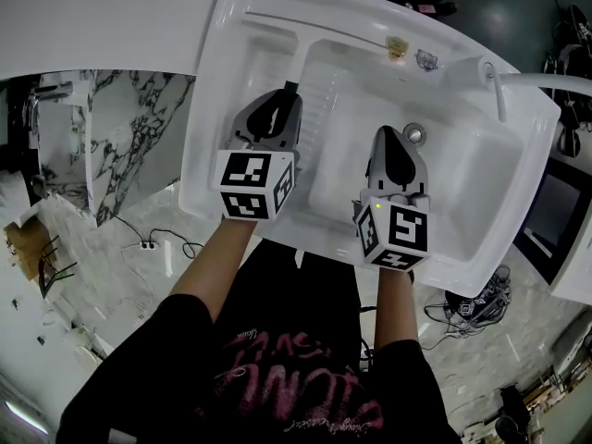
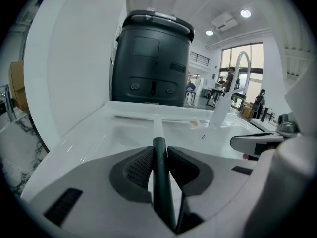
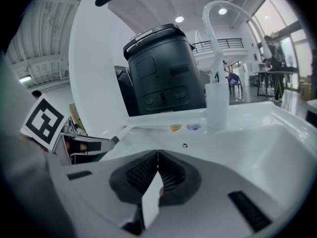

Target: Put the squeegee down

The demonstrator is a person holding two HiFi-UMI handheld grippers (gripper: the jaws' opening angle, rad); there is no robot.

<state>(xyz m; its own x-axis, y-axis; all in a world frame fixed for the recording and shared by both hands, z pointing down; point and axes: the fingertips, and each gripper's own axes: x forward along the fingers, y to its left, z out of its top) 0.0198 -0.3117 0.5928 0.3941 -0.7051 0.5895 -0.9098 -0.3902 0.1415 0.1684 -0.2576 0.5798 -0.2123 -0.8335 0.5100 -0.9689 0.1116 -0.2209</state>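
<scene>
Over a glossy white moulded sink (image 1: 518, 146), the left gripper (image 2: 159, 150) has its ribbed jaws clamped on the squeegee (image 2: 160, 180) by its slim dark handle, white T-shaped blade toward 12 o'clock. The right gripper (image 3: 157, 155) has its jaws closed together, empty.

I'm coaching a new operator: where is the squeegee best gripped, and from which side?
The dark handle, from the sink's front, as the left tongs hold it now: its narrow stem points toward the person, while the blade lies across the back ledge.

The white sink (image 1: 481, 183) is carrying the squeegee (image 1: 305, 28), its blade lying along the back ledge just ahead of the left gripper (image 1: 279, 100). Two small stickers (image 1: 398, 48) and a tap (image 1: 499, 95) are sitting on the rim beyond the right gripper (image 1: 390, 137).
</scene>
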